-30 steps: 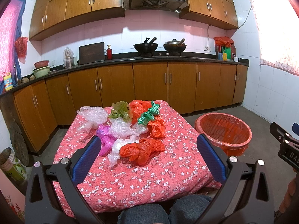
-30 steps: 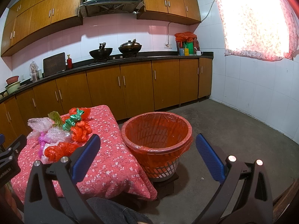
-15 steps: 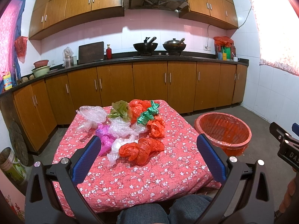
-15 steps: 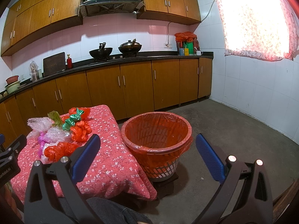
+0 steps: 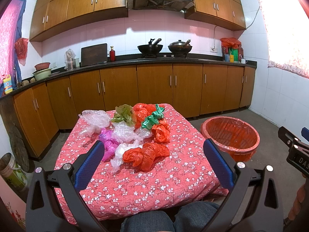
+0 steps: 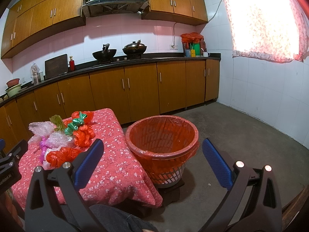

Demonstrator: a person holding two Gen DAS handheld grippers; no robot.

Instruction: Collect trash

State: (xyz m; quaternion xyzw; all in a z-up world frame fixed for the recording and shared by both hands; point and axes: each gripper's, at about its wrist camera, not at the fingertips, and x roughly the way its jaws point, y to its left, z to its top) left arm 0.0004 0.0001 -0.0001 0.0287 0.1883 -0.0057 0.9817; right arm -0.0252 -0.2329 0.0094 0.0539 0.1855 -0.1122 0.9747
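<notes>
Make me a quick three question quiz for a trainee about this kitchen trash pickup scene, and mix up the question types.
1. True or false: the left tool is shut on the knotted red bag.
2. Multiple choice: the basket is lined with plastic that is A) red, B) black, C) blue.
3. Fill in: the green bag lies on the ____ tablecloth.

Key:
1. False. Both the left and the right tool are open and hold nothing.
2. A.
3. Red, with a white flower print.
</notes>
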